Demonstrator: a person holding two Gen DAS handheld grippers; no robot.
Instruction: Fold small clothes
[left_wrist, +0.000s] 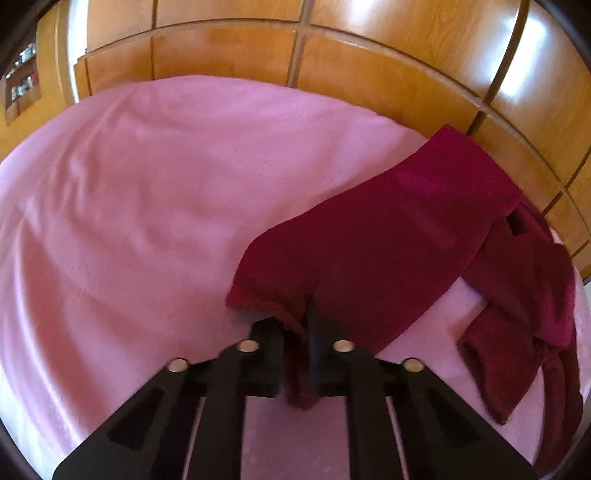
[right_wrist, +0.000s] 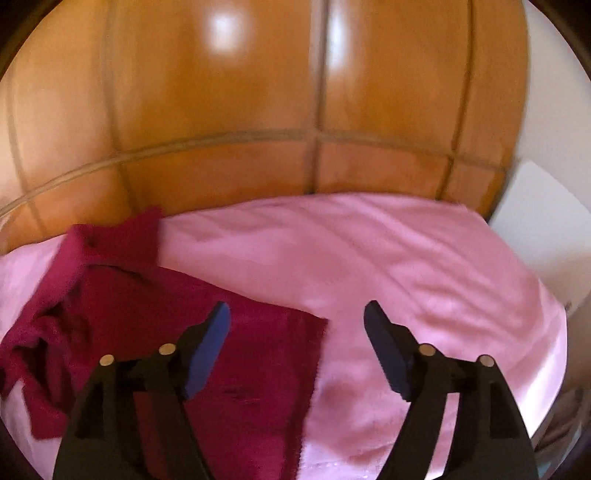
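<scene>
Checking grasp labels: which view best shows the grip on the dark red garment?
Left wrist view. There the left hand-held gripper is shut on the dark red garment, its hem pinched between the fingers. The right wrist view shows only the garment spread on the pink sheet under the open right hand-held gripper.

Open right claw (right_wrist: 297, 314) above crimson garment (right_wrist: 236, 354).

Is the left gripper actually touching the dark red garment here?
Touching. The left wrist view shows the left gripper with its jaws closed on a hem fold of the dark red garment, the cloth bunched between them above the pink sheet.
</scene>
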